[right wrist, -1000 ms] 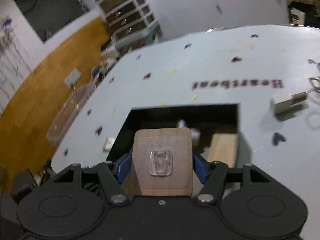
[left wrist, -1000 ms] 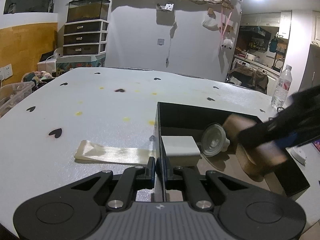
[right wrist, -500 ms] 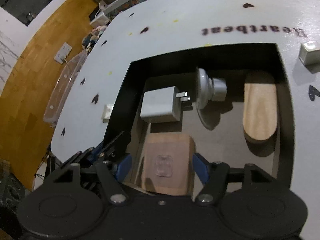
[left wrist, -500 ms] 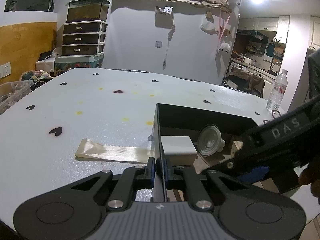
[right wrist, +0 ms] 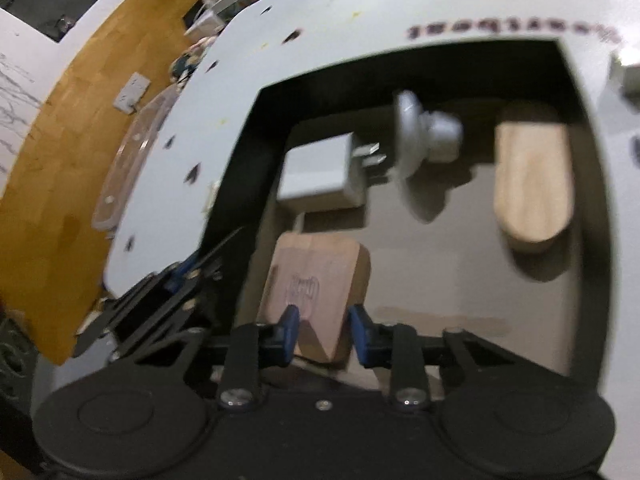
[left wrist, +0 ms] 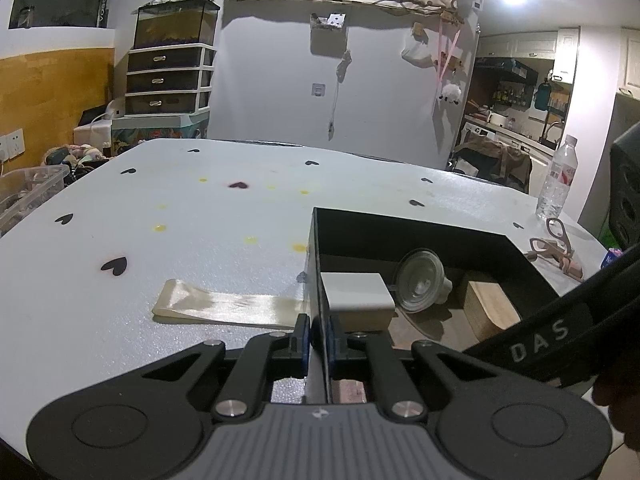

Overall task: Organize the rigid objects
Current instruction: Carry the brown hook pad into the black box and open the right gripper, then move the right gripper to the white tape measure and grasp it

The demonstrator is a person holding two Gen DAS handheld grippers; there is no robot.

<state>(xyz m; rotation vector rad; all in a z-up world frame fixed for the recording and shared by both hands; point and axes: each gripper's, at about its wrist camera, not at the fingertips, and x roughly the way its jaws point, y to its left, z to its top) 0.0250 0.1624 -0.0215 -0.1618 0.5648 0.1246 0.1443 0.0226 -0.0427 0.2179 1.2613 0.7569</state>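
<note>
Left wrist view: my left gripper (left wrist: 317, 338) points gently downward over the table (left wrist: 200, 240). Its pads are clenched on the near-left wall of the black box (left wrist: 400, 236), one pad outside the wall and one inside. A pale strip (left wrist: 224, 306) lies flat on the table just outside that wall. Inside the box a white charger (left wrist: 356, 290) sits in the left part. A clear suction cup (left wrist: 420, 280) stands on edge beside it, and an oval wood piece (left wrist: 488, 308) lies further right. The black body of my other tool crosses the lower right corner, slanting down into the box.

The right wrist view is blurred. My right gripper (right wrist: 322, 328) is tipped steeply down into the box, rolled a little to one side. The wood block (right wrist: 316, 276) is in the near-left part of the box, just in front of the charger and well apart from the oval piece. It sits tilted, with its near corner toward me. The jaws are closing on that corner, and both blue pads look to be touching it, one on each side. I cannot tell whether the block's far end rests on the box floor.
</note>
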